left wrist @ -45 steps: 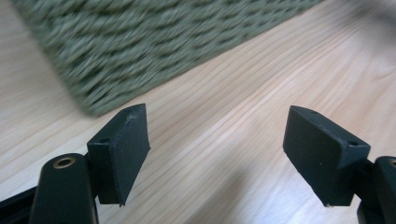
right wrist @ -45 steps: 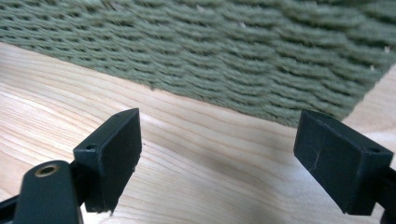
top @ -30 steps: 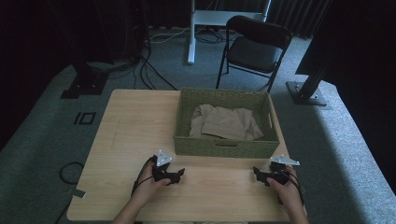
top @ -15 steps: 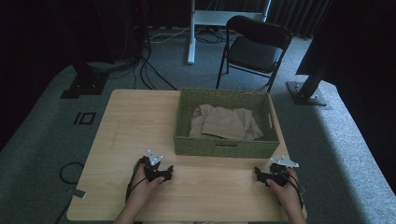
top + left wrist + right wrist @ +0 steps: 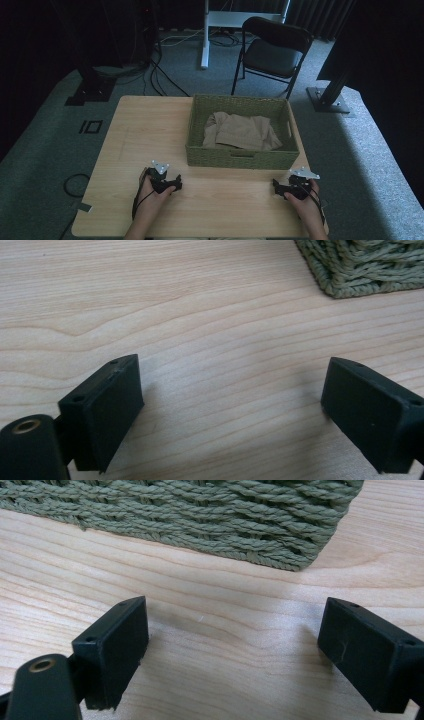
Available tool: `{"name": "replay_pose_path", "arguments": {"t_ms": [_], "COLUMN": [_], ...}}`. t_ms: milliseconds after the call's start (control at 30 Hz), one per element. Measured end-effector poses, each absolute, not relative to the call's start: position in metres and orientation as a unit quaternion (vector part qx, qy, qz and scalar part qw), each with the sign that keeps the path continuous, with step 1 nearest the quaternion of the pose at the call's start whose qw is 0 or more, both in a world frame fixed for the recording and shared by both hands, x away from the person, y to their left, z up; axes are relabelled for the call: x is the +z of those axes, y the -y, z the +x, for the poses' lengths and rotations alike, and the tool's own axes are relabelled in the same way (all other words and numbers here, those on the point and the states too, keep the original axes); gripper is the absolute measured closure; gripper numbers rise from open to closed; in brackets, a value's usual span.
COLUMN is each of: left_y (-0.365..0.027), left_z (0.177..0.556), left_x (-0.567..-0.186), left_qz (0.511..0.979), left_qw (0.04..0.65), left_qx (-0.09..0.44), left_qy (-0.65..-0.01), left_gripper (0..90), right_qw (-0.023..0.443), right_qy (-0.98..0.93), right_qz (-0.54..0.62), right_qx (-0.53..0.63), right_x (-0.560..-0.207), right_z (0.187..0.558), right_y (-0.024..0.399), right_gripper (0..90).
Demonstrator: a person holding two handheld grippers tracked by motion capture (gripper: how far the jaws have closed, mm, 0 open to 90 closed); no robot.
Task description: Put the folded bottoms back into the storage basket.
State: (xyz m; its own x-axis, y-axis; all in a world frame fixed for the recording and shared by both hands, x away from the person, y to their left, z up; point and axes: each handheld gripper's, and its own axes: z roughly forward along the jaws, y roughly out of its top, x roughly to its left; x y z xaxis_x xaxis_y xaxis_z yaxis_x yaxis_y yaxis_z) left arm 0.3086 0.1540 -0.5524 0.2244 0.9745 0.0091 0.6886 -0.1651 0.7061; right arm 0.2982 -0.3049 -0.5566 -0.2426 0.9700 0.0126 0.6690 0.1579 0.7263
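A green woven basket (image 5: 240, 157) stands on the far right part of the wooden table (image 5: 145, 130), with a folded beige cloth (image 5: 240, 131) inside it. My left gripper (image 5: 175, 184) rests low over the table in front of the basket's left corner (image 5: 350, 270). Its jaws have just been opening and stand open (image 5: 232, 385), with bare wood between them. My right gripper (image 5: 278, 186) sits near the basket's front right corner (image 5: 280, 535). It is open (image 5: 235, 620) and holds nothing.
Bare wood stretches across the left half of the table. Behind the table on the carpet are a black folding chair (image 5: 272, 52), a white desk leg (image 5: 205, 35), cables (image 5: 160, 70) and a dark stand base (image 5: 327, 100).
My left hand has slid a little to the left along the table's front. The right hand has kept still.
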Motion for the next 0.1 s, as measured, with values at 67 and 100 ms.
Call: {"name": "replay_pose_path", "arguments": {"t_ms": [67,100], "left_y": [-0.1542,-0.1542], "left_z": [0.3085,0.3085], "left_x": [-0.5524,-0.5524], "left_qz": [0.722,0.722], "left_qw": [0.295,0.295], "left_qx": [0.242,0.242], "left_qy": [-0.577,-0.577], "left_gripper": [10.3,10.3], "right_qw": [0.239,0.239], "right_qy": [-0.723,-0.723], "right_qz": [0.567,0.567], "right_qx": [0.315,0.315], "right_x": [-0.5566,-0.5566], "right_z": [0.2981,0.2981], "right_y": [0.3049,0.3049], "right_gripper": [12.3,12.3]}}
